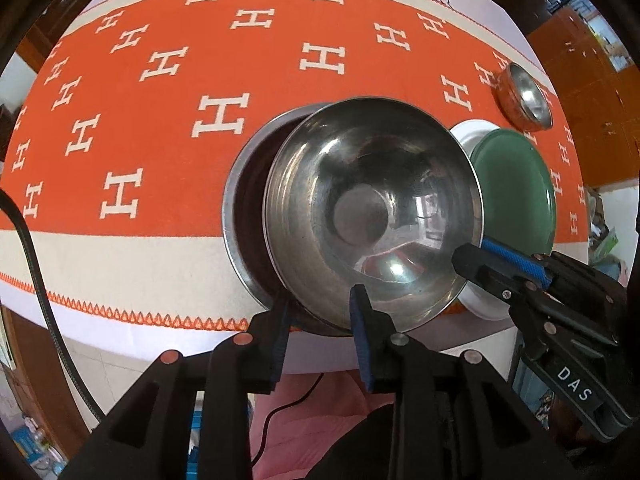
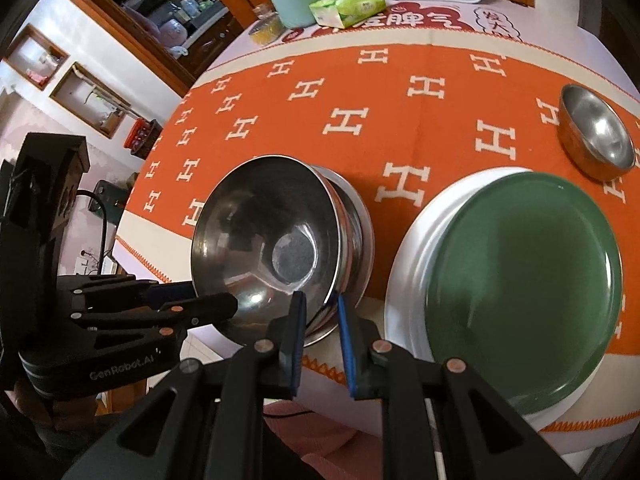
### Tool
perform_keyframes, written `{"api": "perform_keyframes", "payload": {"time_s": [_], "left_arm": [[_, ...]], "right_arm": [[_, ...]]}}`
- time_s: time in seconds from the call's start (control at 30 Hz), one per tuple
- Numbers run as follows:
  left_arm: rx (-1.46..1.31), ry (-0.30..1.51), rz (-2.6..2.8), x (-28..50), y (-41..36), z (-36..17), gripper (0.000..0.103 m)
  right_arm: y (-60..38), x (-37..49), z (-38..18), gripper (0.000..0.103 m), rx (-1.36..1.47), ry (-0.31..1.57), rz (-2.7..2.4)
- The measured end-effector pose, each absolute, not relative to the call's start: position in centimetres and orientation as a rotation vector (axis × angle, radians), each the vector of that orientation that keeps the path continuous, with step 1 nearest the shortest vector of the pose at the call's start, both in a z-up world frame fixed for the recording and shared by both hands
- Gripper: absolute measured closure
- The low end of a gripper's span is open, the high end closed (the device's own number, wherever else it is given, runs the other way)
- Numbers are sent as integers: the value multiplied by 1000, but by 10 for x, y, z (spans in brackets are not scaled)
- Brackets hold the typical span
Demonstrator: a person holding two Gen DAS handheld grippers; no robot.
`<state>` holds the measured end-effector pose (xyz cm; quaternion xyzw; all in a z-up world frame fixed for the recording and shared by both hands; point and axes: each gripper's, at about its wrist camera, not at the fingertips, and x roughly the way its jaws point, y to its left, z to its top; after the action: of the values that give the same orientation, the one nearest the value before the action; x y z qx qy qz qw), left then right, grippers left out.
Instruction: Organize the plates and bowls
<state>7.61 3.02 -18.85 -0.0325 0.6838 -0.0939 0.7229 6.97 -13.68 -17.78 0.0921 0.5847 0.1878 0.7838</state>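
The left gripper (image 1: 320,308), nearest the lens, straddles the near rim of the shiny round steel bowl (image 1: 372,216); whether its pads press the rim I cannot tell. The right gripper (image 2: 320,312) pinches the same rim further right. That bowl sits tilted inside a wider steel bowl (image 1: 244,196) on the orange patterned tablecloth (image 1: 160,120). Just right lies a green plate (image 2: 524,280) on a white plate (image 2: 408,248); a small steel bowl (image 2: 596,132) stands farther right.

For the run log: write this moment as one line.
step: nesting | steel bowl: tilted in bigger bowl | right gripper: shut on rim | left gripper: astride rim, grip unclear
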Motion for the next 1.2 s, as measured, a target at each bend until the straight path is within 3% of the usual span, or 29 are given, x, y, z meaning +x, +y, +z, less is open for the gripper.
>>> {"api": "perform_keyframes", "payload": {"time_s": [0.27, 0.47, 0.93, 1.2], "left_arm": [[-32, 1509, -262, 80, 32, -189, 68], [-14, 1477, -333, 80, 34, -184, 68], [-44, 1249, -425, 81, 44, -145, 66], [-103, 1084, -393, 83, 43, -121, 58]], "right_arm": [[-136, 66, -181, 87, 268, 1266, 367], [-124, 65, -178, 87, 263, 1242, 346], [-113, 60, -156, 87, 239, 1088, 310], [-145, 52, -133, 87, 280, 912, 229]]}}
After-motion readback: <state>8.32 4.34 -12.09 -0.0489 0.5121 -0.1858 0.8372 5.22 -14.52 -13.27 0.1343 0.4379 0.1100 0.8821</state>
